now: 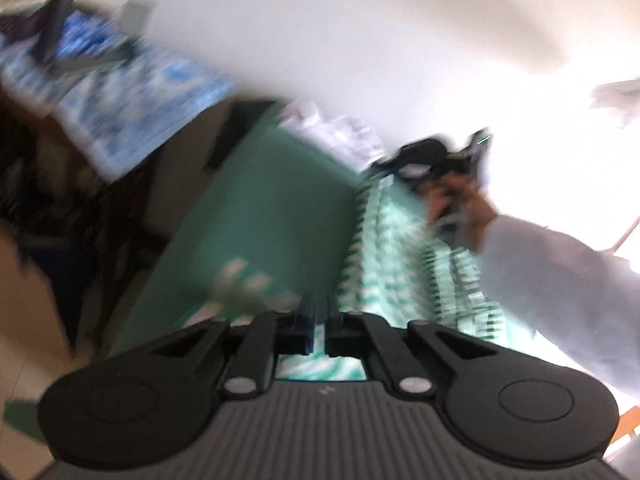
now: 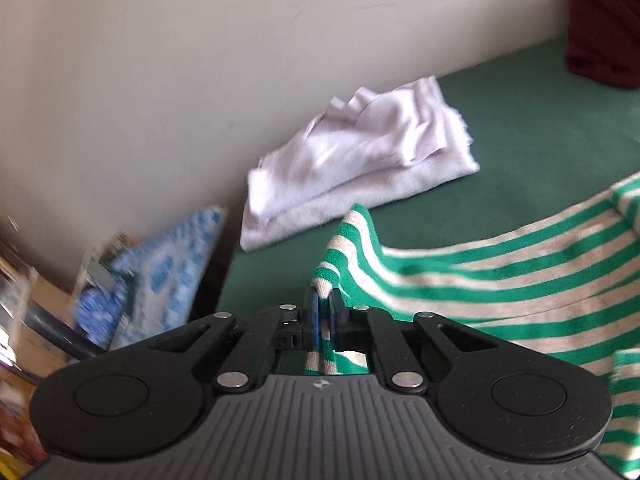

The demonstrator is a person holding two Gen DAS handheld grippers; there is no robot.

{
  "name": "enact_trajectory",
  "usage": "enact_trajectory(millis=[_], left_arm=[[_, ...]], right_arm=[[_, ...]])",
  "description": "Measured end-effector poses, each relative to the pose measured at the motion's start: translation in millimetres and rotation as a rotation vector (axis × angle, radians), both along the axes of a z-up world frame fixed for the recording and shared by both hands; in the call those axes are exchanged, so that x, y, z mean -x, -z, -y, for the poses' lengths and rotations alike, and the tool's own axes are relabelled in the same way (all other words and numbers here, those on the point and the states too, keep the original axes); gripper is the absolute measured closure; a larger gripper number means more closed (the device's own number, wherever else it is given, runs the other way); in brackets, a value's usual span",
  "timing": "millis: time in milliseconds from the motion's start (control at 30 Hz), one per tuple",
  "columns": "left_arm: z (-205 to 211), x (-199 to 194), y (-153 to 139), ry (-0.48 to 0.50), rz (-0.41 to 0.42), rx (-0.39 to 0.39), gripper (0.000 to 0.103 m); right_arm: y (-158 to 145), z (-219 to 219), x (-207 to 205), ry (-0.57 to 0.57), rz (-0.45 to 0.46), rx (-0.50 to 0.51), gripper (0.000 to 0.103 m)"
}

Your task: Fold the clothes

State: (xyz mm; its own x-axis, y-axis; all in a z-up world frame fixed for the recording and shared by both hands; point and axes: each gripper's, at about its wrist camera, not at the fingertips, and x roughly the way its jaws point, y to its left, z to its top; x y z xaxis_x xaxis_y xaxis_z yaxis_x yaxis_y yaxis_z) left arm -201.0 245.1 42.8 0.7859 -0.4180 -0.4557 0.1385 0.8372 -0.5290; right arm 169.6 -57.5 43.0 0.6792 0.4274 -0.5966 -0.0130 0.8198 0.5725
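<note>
- right tongs (image 2: pixel 325 312) pinch a corner of the striped garment (image 2: pixel 500 280), lifting it over the green surface (image 2: pixel 520 120) at lower right, likely for a fold.
- left tongs (image 1: pixel 319 330) narrow; grip on cloth unclear.
- folded white cloth (image 2: pixel 360 160) lies mid-frame by the wall.

sweater (image 2: pixel 500 276): knitted cloth in green and pale stripes, soft and matt, slightly fuzzy; a fold of it sits between the right gripper (image 2: pixel 325 304) fingers
white garment (image 2: pixel 360 160): thin smooth cloth over a fluffier layer, matt, beyond the fingertips
cover (image 2: pixel 520 128): green cloth, flat and matt, under the sweater
maroon item (image 2: pixel 604 28): dark matt fabric, probably knit, far right of the fingers
gripper bodies: black matt plastic, ribbed grey housing, shiny metal pins
left gripper (image 1: pixel 319 320): same black plastic, blurred
wall (image 2: pixel 160 60): smooth, matt, pale paint
</note>
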Motion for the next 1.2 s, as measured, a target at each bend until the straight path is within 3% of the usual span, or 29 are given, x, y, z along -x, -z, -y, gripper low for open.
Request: enact_trajectory(millis=[133, 267, 300, 367, 433, 467, 500, 600, 700, 767, 833, 900, 967, 1000, 1033, 1200], left_arm=[[48, 5, -38, 0.156, 0.139, 0.005, 0.103], [95, 5, -41, 0.242, 0.142, -0.078, 0.093], [98, 4, -34, 0.22, 0.107, -0.095, 0.094], [98, 3, -19, 0.159, 0.026, -0.118, 0.092], [87, 9, -2, 0.049, -0.059, -0.162, 0.074], [76, 15, 7, -0.02, -0.102, -0.177, 0.071], [63, 20, 16, -0.084, -0.144, -0.177, 0.069], [32, 25, 42, -0.24, -0.253, -0.146, 0.05], [22, 21, 61, -0.297, -0.309, -0.132, 0.047], [28, 11, 64, -0.303, -0.29, -0.161, 0.042], [34, 1, 66, -0.312, -0.266, -0.197, 0.03], [37, -7, 67, -0.319, -0.255, -0.21, 0.034], [36, -12, 69, -0.31, -0.248, -0.194, 0.065], [35, -15, 70, -0.302, -0.249, -0.188, 0.087], [33, -16, 69, -0.297, -0.249, -0.171, 0.101], [27, -9, 49, -0.288, -0.173, -0.09, 0.103]], right_arm=[[4, 32, 11, 0.022, 0.014, -0.057, 0.097], [16, 68, 17, 0.049, 0.0, -0.077, 0.095], [20, 74, 18, 0.053, -0.014, -0.049, 0.091], [29, 85, 20, 0.06, -0.032, 0.01, 0.073], [29, 93, 31, 0.074, 0.008, 0.089, 0.072], [29, 94, 34, 0.077, 0.024, 0.12, 0.072], [29, 89, 33, 0.067, 0.025, 0.128, 0.072], [29, 75, 30, 0.036, 0.029, 0.152, 0.072], [30, 60, 26, 0.005, 0.033, 0.175, 0.069], [30, 50, 24, -0.015, 0.036, 0.191, 0.064], [31, 40, 21, -0.029, 0.035, 0.212, 0.066], [36, 28, 15, 0.012, 0.011, 0.276, 0.074], [40, 23, 12, 0.018, 0.002, 0.31, 0.089], [40, 21, 11, 0.012, 0.007, 0.319, 0.09], [37, 20, 12, 0.012, 0.021, 0.331, 0.092], [15, 14, 19, 0.008, 0.083, 0.282, 0.094]])
